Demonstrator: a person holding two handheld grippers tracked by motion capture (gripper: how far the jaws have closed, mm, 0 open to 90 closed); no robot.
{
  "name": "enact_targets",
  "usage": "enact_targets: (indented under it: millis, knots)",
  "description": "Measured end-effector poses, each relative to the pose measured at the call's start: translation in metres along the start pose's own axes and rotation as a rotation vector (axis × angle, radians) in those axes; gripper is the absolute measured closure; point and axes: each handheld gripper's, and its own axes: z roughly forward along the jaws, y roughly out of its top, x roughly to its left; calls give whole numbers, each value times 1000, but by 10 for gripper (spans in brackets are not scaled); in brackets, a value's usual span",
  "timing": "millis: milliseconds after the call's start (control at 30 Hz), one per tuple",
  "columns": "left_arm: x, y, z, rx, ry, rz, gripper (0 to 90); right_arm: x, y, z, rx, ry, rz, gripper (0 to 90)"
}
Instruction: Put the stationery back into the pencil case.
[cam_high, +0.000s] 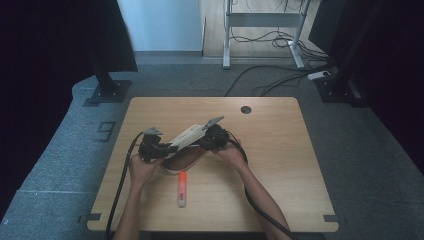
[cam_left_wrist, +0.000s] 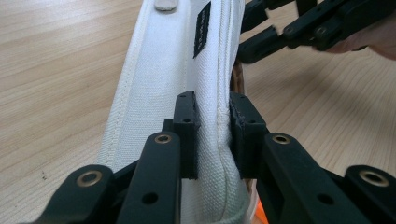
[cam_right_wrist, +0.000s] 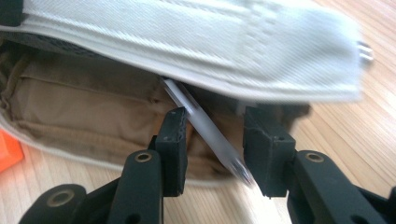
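White canvas: pencil pouch lies at table centre, flap lifted, brown lining open beneath.
High view, grippers: left gripper at 9 o'clock of the pouch, right gripper at 3 o'clock; both hands close in on it.
High view, marker: orange marker lies at 6 o'clock of the pouch, apart from it.
High view, room: wooden table bare toward 3 o'clock; grey floor, cables at 12 o'clock.
Left gripper view: left gripper jaws clamped on the pouch's white flap edge; right gripper at 1 o'clock, beside the flap.
Right gripper view: right gripper jaws apart; a clear pen lies slanted between them, touching the left pad, grip not tight.
Right gripper view, pouch: white flap at 12 o'clock, brown lining at 10 o'clock.
Right gripper view, edge: orange marker at 9 o'clock.
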Motion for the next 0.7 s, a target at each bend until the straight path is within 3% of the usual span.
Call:
enact_targets:
  millis: [100, 300, 700]
  knots:
    - [0, 0, 0, 1, -2, -2, 749, -7, -8, -10, -2, -7, 25, 627]
    - [0, 0, 1, 1, -3, -3, 748, -16, -20, -15, 12, -15, 56, 682]
    - [-1, 0, 1, 1, -2, -2, 747, -18, -27, -2, 23, 0, 81, 800]
